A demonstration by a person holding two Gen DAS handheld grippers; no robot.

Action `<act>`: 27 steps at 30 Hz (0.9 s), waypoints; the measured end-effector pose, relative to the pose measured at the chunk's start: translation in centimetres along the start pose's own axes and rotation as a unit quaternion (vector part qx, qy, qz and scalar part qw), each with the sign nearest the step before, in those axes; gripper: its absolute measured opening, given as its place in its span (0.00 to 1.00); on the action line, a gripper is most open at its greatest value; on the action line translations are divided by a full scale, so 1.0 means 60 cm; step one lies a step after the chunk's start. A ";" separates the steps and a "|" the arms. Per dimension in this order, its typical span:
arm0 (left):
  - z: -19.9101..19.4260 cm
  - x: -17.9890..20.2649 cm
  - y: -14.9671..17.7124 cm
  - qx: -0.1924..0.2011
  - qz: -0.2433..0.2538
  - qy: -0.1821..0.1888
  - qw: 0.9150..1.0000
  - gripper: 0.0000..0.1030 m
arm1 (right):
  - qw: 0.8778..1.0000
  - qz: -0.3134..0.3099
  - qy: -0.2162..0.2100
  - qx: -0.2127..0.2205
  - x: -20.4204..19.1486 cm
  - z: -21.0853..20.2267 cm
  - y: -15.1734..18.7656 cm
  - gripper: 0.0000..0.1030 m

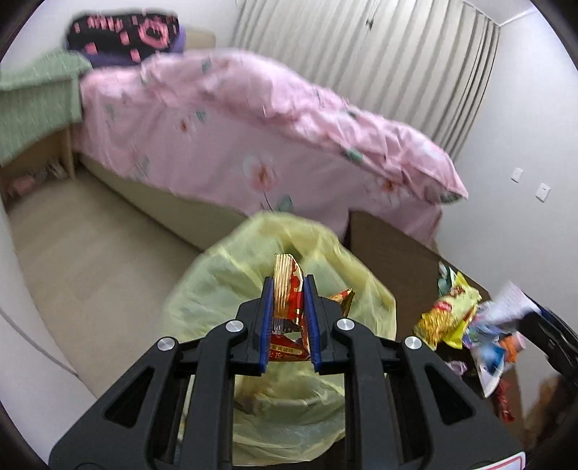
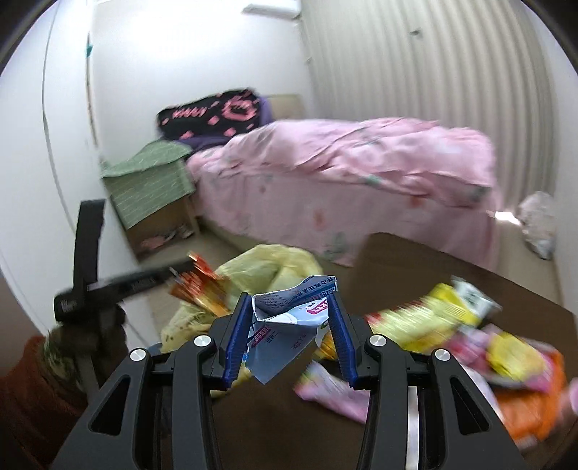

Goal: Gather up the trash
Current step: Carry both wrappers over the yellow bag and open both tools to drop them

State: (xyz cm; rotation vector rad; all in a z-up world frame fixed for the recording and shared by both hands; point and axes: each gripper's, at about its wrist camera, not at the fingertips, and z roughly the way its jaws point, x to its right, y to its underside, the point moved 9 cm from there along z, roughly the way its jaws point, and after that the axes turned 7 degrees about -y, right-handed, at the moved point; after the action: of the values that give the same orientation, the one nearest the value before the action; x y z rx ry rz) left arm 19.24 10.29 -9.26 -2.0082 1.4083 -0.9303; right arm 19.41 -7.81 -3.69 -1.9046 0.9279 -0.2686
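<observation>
Bed: a pink floral quilt (image 1: 231,119) covers the bed along the curtained wall; a black-and-pink pillow (image 1: 123,34) lies at its head.
Nightstand: draped with a green cloth (image 2: 151,173), just beside the head of the bed.
Table: dark brown table (image 2: 415,267) near the foot of the bed, with a heap of wrappers on its right part.
Trash bag: pale yellow trash bag (image 1: 253,260), mouth open, at the table's left edge and directly under the left gripper.
Wrapper heap: a yellow snack packet (image 1: 448,311) lies on top, mixed with pink and orange packets (image 2: 534,408); blur hides finer detail.
Left gripper: left gripper (image 1: 289,289) has its 2 blue-padded fingers pressed tight on a red-and-gold wrapper (image 1: 287,285), held upright over the bag's mouth.
Right gripper: right gripper (image 2: 292,307) has its fingers clamped on a crumpled white-and-blue paper carton (image 2: 289,314), lifted above the table near the heap.
Bag contents: 1 more red-and-gold wrapper (image 1: 345,298) shows just right of the left gripper's fingers, inside the bag's opening.
</observation>
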 end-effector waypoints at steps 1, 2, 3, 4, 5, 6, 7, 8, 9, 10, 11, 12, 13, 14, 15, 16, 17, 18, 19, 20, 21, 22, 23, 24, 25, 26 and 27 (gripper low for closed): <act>0.016 0.002 0.007 -0.013 0.005 0.002 1.000 0.15 | 1.000 -0.004 -0.003 -0.004 -0.002 0.015 -0.005 0.39; 0.033 0.004 0.014 -0.023 0.013 0.001 1.000 0.15 | 1.000 -0.007 -0.008 -0.013 -0.003 0.040 -0.011 0.39; 0.052 0.006 0.022 -0.034 0.025 -0.007 0.999 0.15 | 1.000 -0.008 -0.012 -0.018 -0.004 0.052 -0.015 0.39; 0.070 0.004 0.029 -0.044 0.037 -0.025 0.998 0.15 | 1.000 -0.008 -0.015 -0.025 -0.004 0.070 -0.018 0.39; 0.083 -0.003 0.034 -0.048 0.046 -0.050 0.996 0.15 | 0.999 -0.008 -0.015 -0.030 -0.004 0.080 -0.019 0.39; 0.090 -0.011 0.034 -0.046 0.051 -0.072 0.995 0.15 | 0.999 -0.010 -0.016 -0.039 -0.003 0.096 -0.021 0.39; 0.094 -0.024 0.032 -0.040 0.053 -0.098 0.993 0.15 | 0.999 -0.012 -0.018 -0.043 -0.005 0.105 -0.023 0.39; 0.095 -0.043 0.030 -0.036 0.048 -0.122 0.991 0.15 | 0.998 -0.017 -0.021 -0.048 -0.008 0.116 -0.024 0.39; 0.097 -0.057 0.031 -0.038 0.036 -0.129 0.990 0.15 | 0.998 -0.022 -0.023 -0.050 -0.012 0.123 -0.024 0.39; 0.099 -0.067 0.034 -0.041 0.023 -0.129 0.991 0.15 | 0.998 -0.030 -0.025 -0.055 -0.016 0.132 -0.022 0.39; 0.101 -0.075 0.037 -0.042 0.013 -0.129 0.991 0.15 | 0.997 -0.034 -0.027 -0.061 -0.018 0.142 -0.020 0.39; 0.098 -0.087 0.040 -0.040 -0.003 -0.130 0.991 0.15 | 0.997 -0.038 -0.029 -0.066 -0.022 0.154 -0.017 0.39; 0.096 -0.092 0.041 -0.040 -0.010 -0.127 0.991 0.15 | 0.996 -0.040 -0.029 -0.070 -0.022 0.162 -0.013 0.39; 0.095 -0.095 0.042 -0.041 -0.020 -0.120 0.992 0.15 | 0.996 -0.041 -0.029 -0.073 -0.020 0.172 -0.012 0.39; 0.091 -0.095 0.040 -0.041 -0.037 -0.099 0.993 0.15 | 0.996 -0.040 -0.031 -0.077 -0.020 0.185 -0.008 0.39; 0.087 -0.094 0.036 -0.040 -0.048 -0.082 0.995 0.15 | 0.995 -0.039 -0.038 -0.078 -0.019 0.191 -0.005 0.41; 0.081 -0.090 0.030 -0.037 -0.063 -0.058 0.996 0.17 | 0.995 -0.035 -0.046 -0.082 -0.019 0.199 -0.001 0.42; 0.072 -0.088 0.028 -0.034 -0.077 -0.040 0.996 0.21 | 0.994 -0.032 -0.051 -0.087 -0.019 0.206 0.002 0.44; 0.069 -0.085 0.023 -0.032 -0.088 -0.025 0.995 0.25 | 0.993 -0.027 -0.059 -0.098 -0.020 0.211 0.007 0.45; 0.065 -0.081 0.018 -0.032 -0.099 -0.010 0.995 0.37 | 0.992 -0.024 -0.060 -0.105 -0.019 0.214 0.010 0.48; 0.057 -0.082 0.015 -0.029 -0.113 0.001 0.993 0.42 | 0.993 -0.023 -0.050 -0.107 -0.015 0.212 0.013 0.53; 0.055 -0.082 0.011 -0.027 -0.119 0.002 0.993 0.42 | 0.993 -0.025 -0.044 -0.104 -0.015 0.207 0.011 0.54; 0.052 -0.081 0.009 -0.026 -0.120 0.000 0.992 0.43 | 0.994 -0.027 -0.039 -0.101 -0.015 0.201 0.011 0.54; 0.047 -0.082 0.008 -0.024 -0.120 -0.005 0.992 0.45 | 0.994 -0.028 -0.033 -0.097 -0.013 0.191 0.010 0.54; 0.046 -0.081 0.004 -0.022 -0.120 -0.008 0.992 0.47 | 0.995 -0.026 -0.029 -0.094 -0.010 0.180 0.009 0.54; 0.039 -0.078 0.002 -0.017 -0.119 -0.012 0.993 0.49 | 0.995 -0.022 -0.024 -0.091 -0.005 0.168 0.010 0.54; 0.035 -0.074 -0.001 -0.012 -0.116 -0.011 0.993 0.49 | 0.996 -0.016 -0.015 -0.084 0.005 0.148 0.011 0.54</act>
State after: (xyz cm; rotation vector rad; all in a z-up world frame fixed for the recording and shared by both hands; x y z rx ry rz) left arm 19.89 14.52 -11.60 -2.2281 1.1967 -0.9890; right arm 24.09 -2.22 -8.83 -2.0733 0.9250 -0.1855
